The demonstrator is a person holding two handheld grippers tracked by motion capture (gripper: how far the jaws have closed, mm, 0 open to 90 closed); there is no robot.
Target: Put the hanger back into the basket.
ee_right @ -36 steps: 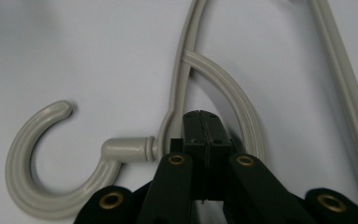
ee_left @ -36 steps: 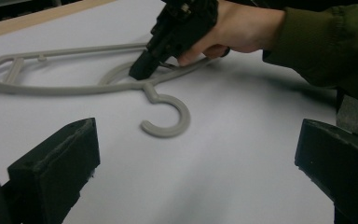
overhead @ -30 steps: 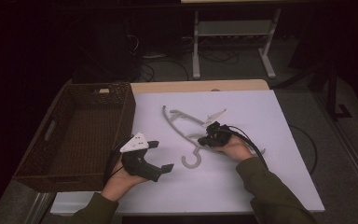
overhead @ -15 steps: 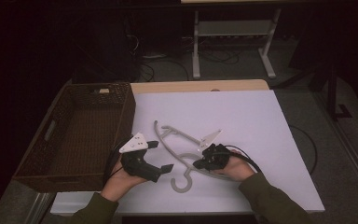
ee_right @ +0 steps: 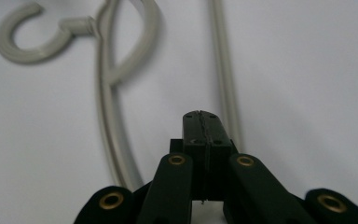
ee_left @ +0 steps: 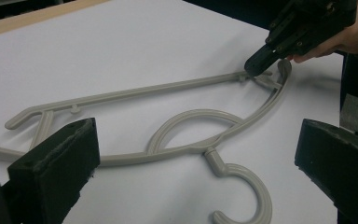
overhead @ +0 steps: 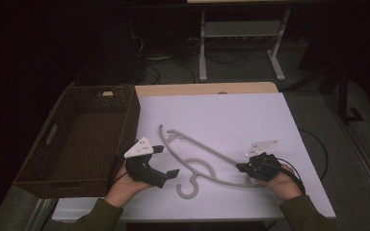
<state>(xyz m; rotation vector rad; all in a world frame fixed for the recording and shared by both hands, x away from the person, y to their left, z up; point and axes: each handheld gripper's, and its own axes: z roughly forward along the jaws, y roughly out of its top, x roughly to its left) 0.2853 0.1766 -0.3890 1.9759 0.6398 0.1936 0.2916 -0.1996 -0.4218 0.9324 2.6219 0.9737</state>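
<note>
Flat on the white counter (overhead: 250, 115) lies a pale grey plastic hanger (overhead: 200, 159) — one-piece moulding, matte, round in section. Its hook (overhead: 187, 185) opens at the near edge, toward 6 o'clock from the counter's middle, and a rounded loop sits just above the hook's neck. A straight bar runs from the shoulder at about 10 o'clock down to the shoulder at about 4 o'clock; small pegs or notches stand up along it near each end. In the left gripper view the hanger (ee_left: 168, 135) shows the curved lower arm meeting the loop, the hook (ee_left: 242, 196) curling up and back on itself.

Left gripper (overhead: 166, 161), at about 7 o'clock, held in the person's left hand (overhead: 123, 185): fingers (ee_left: 58, 163) spread wide, released, with the hanger's loop and hook between and beyond them — no contact visible.

Right gripper (overhead: 241, 167), at about 4 o'clock, held in the right hand (overhead: 282, 180): fingers (ee_right: 204, 135) clenched, pads pressed together, tip at the hanger's right shoulder. Whether the plastic is actually pinched cannot be told; in the right gripper view the bar (ee_right: 226, 74) passes just beside the closed tip.

Woven brown basket (overhead: 53, 144) stands at 9 o'clock, touching the counter's left edge.
</note>
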